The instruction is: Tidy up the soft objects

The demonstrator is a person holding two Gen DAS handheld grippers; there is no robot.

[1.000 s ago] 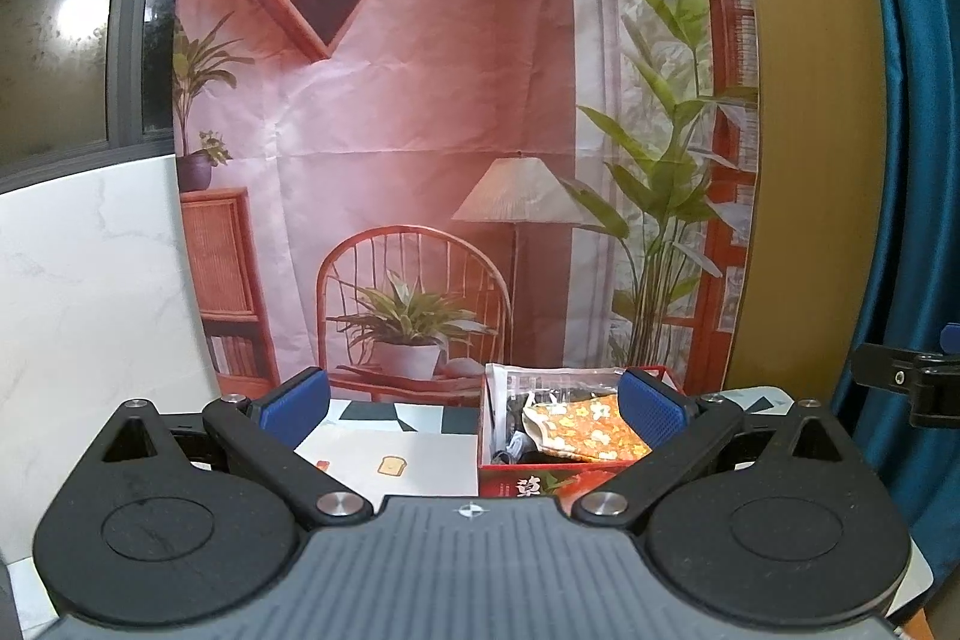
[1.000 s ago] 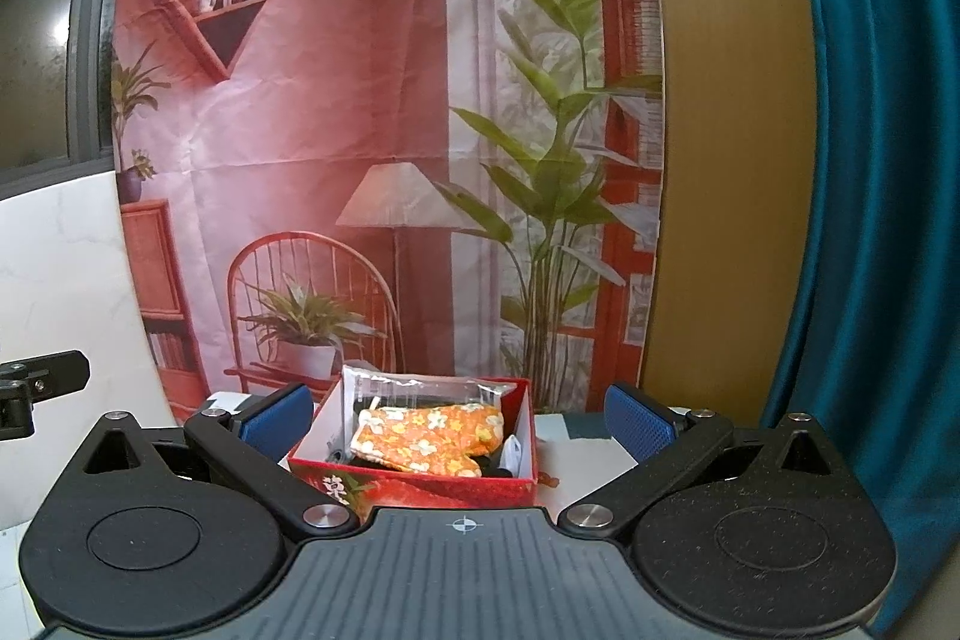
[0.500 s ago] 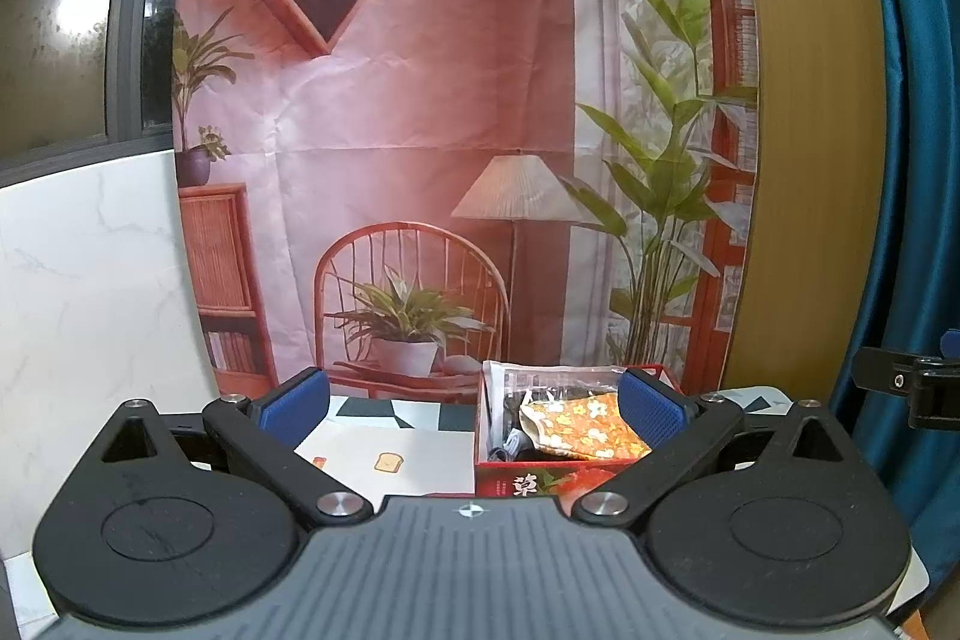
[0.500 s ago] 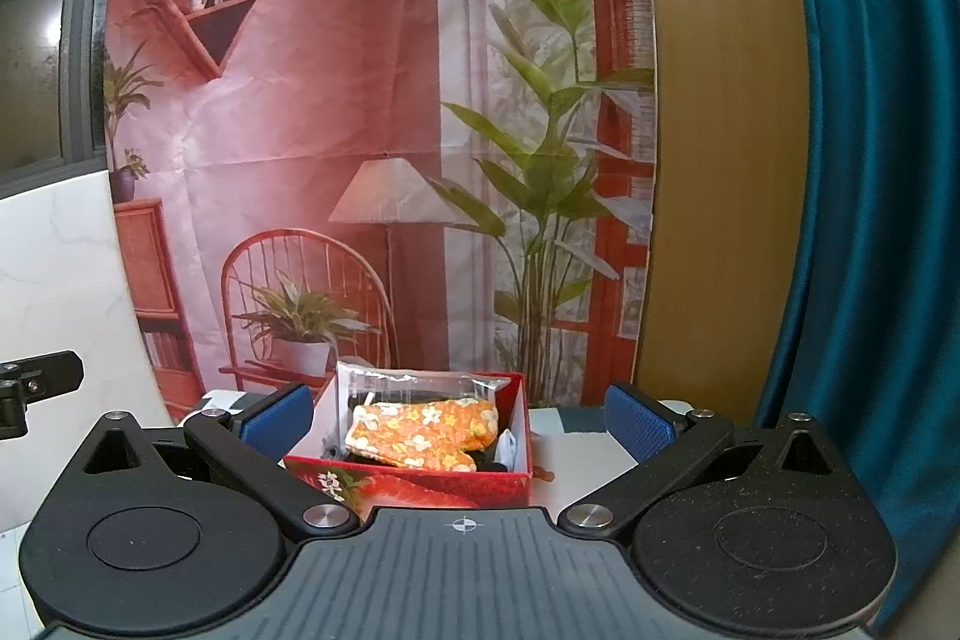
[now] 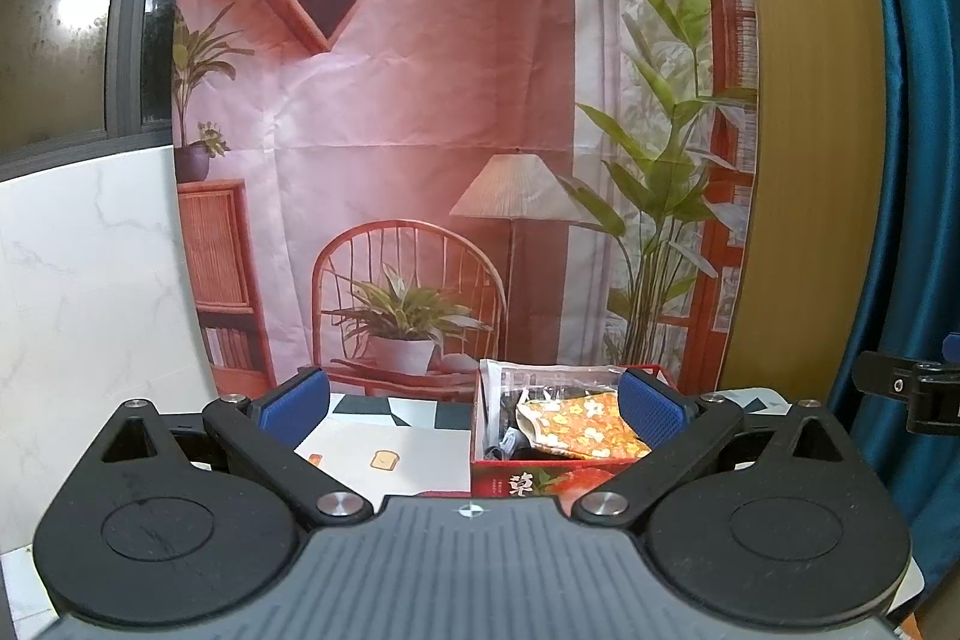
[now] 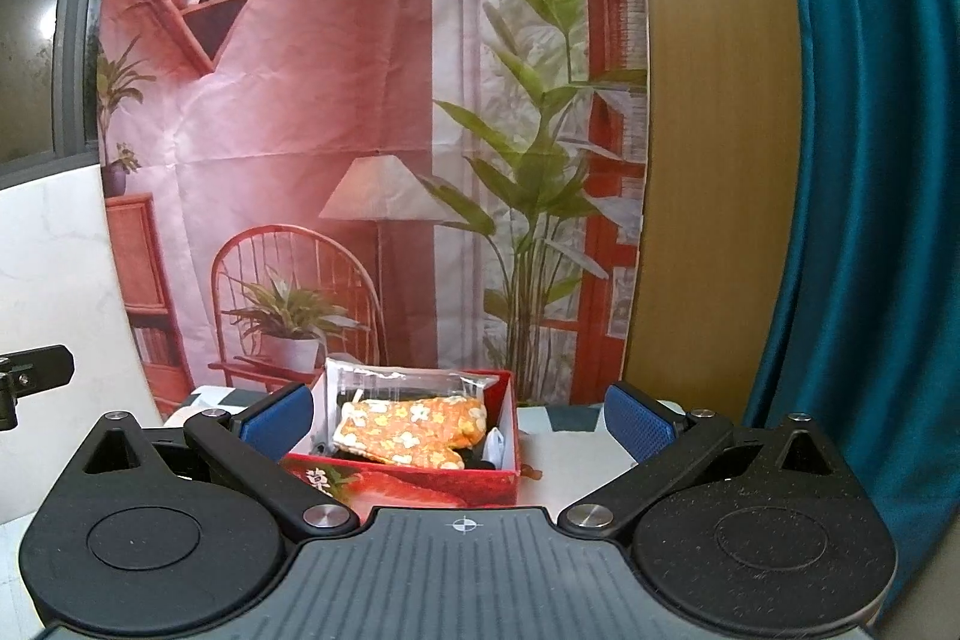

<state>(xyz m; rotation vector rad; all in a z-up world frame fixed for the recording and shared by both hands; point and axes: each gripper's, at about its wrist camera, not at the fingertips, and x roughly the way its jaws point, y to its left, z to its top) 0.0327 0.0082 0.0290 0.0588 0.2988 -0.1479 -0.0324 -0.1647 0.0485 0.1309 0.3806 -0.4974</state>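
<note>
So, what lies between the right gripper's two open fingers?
In the right wrist view, the red box sits between the right gripper fingers, with the orange floral mitt lying on top inside it.

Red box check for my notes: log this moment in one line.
left: open | right: open | mitt: in box, untouched

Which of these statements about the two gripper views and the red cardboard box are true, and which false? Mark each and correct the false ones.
1. The orange floral oven mitt lies inside the red cardboard box. True.
2. The right gripper is shut on the mitt. False: its jaws stand open, holding nothing.
3. The left gripper is open. True.
4. The box is empty apart from the mitt. False: a clear plastic packet and dark items are also in it.
5. A teal curtain hangs at the right. True.
</note>
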